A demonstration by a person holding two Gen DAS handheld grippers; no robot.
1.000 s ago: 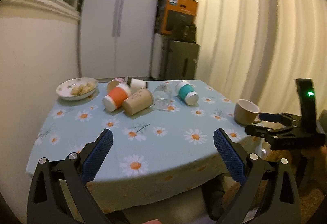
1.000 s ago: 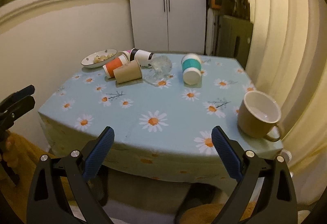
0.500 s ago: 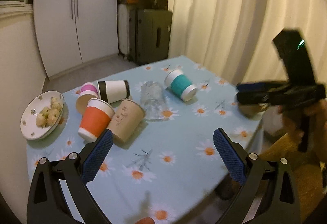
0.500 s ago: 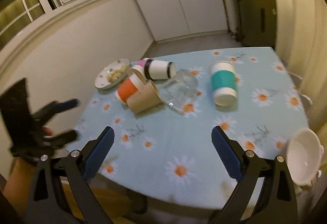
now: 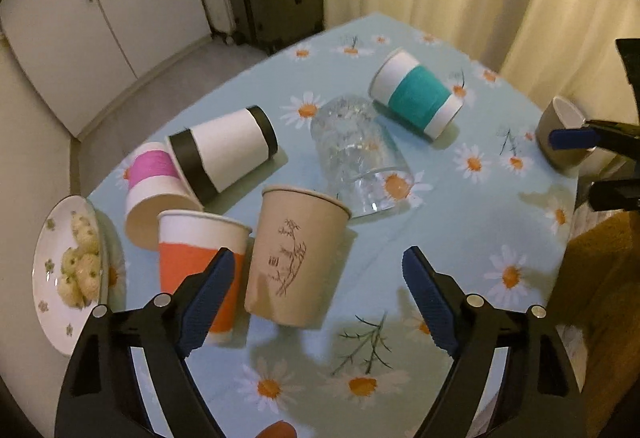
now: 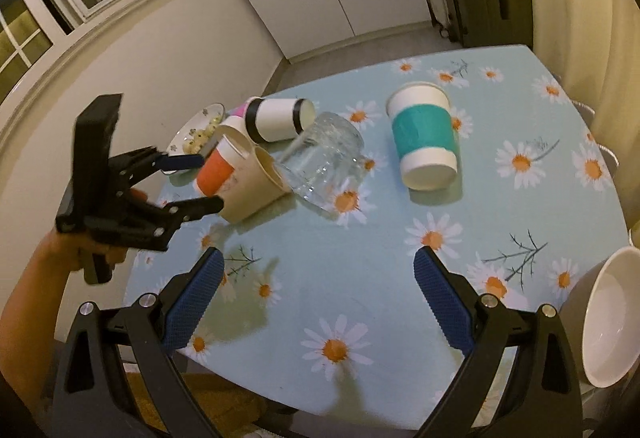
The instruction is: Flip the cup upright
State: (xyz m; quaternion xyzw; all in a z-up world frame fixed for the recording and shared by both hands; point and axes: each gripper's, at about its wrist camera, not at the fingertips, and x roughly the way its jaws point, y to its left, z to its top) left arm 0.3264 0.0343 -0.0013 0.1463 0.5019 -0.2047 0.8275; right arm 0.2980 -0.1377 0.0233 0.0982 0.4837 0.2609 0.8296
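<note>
Several cups lie on their sides on the daisy tablecloth (image 5: 460,238): a tan paper cup (image 5: 296,258), an orange-banded cup (image 5: 200,258), a pink-banded cup (image 5: 150,194), a black-banded cup (image 5: 228,150), a clear glass (image 5: 360,154) and a teal-banded cup (image 5: 416,98). My left gripper (image 5: 316,278) is open, just short of the tan cup and above the table. My right gripper (image 6: 316,278) is open over the table's near part, with the glass (image 6: 324,158) and teal cup (image 6: 424,138) ahead of it. The left gripper also shows in the right wrist view (image 6: 196,182), with the tan cup (image 6: 256,186) behind its fingers.
A plate of round snacks (image 5: 68,270) sits at the table's left edge. A brown mug (image 6: 608,318) stands upright at the right edge. Curtains hang behind the table on the right. A white cabinet and a dark suitcase stand at the back.
Both grippers have risen and moved forward over the table. The left one has closed in on the tan and orange cups. The cups have not moved.
</note>
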